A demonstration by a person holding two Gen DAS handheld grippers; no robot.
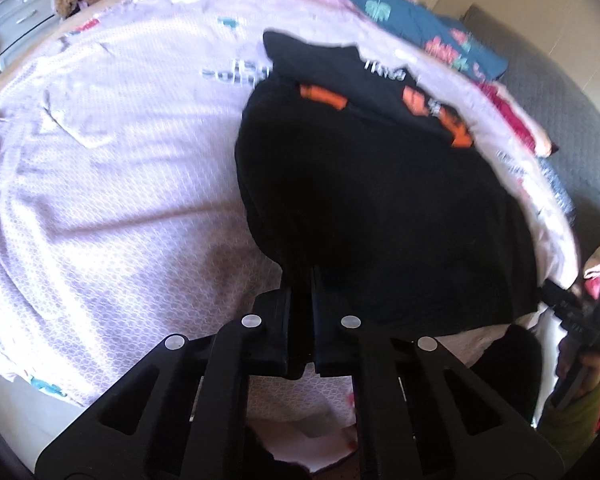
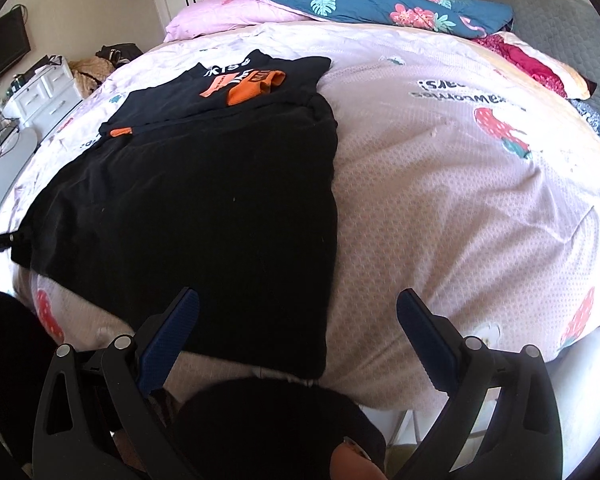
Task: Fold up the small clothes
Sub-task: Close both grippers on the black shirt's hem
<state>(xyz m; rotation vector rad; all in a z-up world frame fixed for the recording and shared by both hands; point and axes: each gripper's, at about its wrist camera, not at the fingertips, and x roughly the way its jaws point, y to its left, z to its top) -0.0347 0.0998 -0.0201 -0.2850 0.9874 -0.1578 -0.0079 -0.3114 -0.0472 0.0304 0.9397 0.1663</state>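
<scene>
Item: black cotton child's T-shirt with orange trim (image 2: 204,200), laid flat on the pale pink dotted bedspread with strawberry print (image 2: 440,208), hem toward the bed's near edge, neck end away.

Left gripper (image 1: 302,280): black fingers drawn together, clamped on the shirt's near left hem corner, likely to lift that side for a fold.

Right gripper (image 2: 298,316): blue-padded fingers spread wide apart, hovering over the near right hem corner, holding nothing; judged ready to take the matching corner.

Writing: white letters on the shirt's far end, upside down, unreadable; orange patches carry marks too small to tell. Bedspread text near the strawberry is inverted, ending "ars!"; the rest is unclear

Other: blue floral quilt (image 2: 380,4) bunched at the far end
</scene>
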